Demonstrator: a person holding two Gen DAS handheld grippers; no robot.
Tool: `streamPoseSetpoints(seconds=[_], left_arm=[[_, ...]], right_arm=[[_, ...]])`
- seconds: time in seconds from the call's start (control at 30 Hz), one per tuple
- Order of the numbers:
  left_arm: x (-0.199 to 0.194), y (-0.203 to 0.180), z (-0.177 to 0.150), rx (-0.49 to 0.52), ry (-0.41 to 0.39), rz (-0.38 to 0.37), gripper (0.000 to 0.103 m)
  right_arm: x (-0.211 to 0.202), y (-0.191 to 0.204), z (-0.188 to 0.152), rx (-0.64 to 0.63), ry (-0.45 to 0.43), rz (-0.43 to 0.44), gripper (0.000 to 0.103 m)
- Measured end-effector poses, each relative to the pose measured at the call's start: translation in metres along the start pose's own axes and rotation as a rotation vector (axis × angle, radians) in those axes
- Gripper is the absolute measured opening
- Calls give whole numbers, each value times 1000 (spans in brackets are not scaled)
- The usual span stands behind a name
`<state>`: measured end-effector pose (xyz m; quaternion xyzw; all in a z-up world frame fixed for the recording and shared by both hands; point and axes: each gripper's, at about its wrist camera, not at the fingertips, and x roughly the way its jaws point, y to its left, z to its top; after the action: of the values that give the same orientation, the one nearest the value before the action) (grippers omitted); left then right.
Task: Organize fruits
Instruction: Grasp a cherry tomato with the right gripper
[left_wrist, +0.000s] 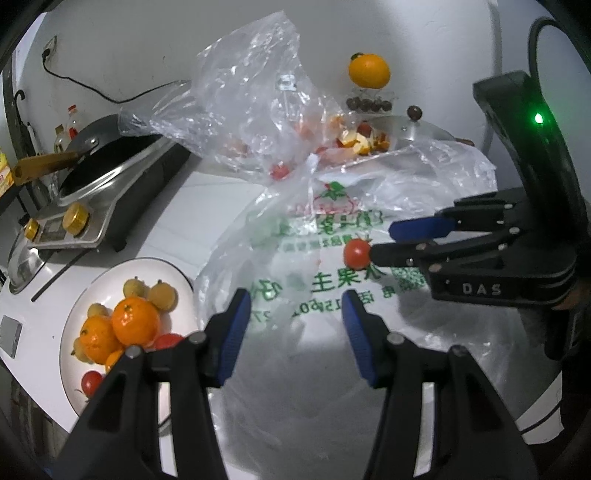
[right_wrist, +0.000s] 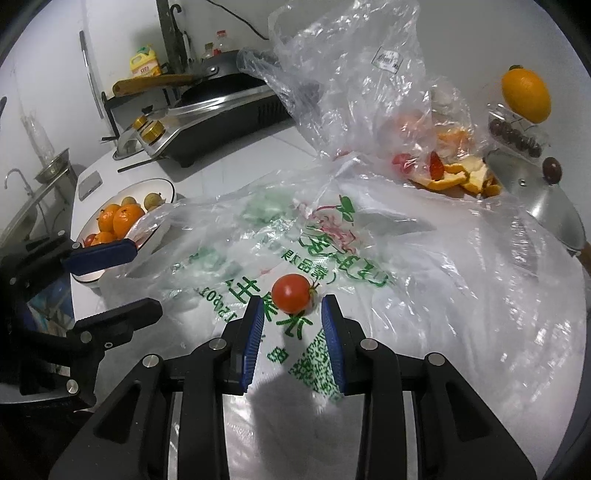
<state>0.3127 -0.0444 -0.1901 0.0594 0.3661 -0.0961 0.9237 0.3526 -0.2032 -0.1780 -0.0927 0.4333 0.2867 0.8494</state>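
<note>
Item: cherry tomato (right_wrist: 291, 298), lying on the printed plastic bag (right_wrist: 332, 258), well apart from the fruit plate (right_wrist: 168, 184). Your right gripper (right_wrist: 291, 314) sits spread, tips flanking the tomato, which lies just ahead. Your left gripper (left_wrist: 295, 306), also spread and empty, is farther off.

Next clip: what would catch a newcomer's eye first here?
The small red tomato lying alone on the printed plastic bag, just ahead of the open right gripper. Next, the white plate at the left, piled with oranges. The left gripper hangs open over the bag, holding nothing.
</note>
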Motion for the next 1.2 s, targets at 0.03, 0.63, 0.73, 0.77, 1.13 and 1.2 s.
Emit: streamPoseSetpoints(seconds=[0.03, 0.63, 0.73, 0.77, 1.13, 1.2], left_arm=[[1, 1, 0, -2, 2, 1, 53], [16, 24, 1, -42, 20, 17, 53], [16, 26, 1, -45, 18, 14, 53], [16, 27, 1, -47, 15, 13, 53], [4, 34, -1, -63, -10, 8, 53], [0, 34, -2, -64, -16, 7, 53]], right_arm=[[2, 0, 1, 0, 3, 3, 34], [38, -3, 9, 9, 59, 11, 34], [43, -2, 10, 5, 67, 4, 34], [43, -1, 10, 3, 67, 0, 34], [37, 8, 15, -22, 46, -27, 30], [33, 10, 14, -28, 40, -30, 30]])
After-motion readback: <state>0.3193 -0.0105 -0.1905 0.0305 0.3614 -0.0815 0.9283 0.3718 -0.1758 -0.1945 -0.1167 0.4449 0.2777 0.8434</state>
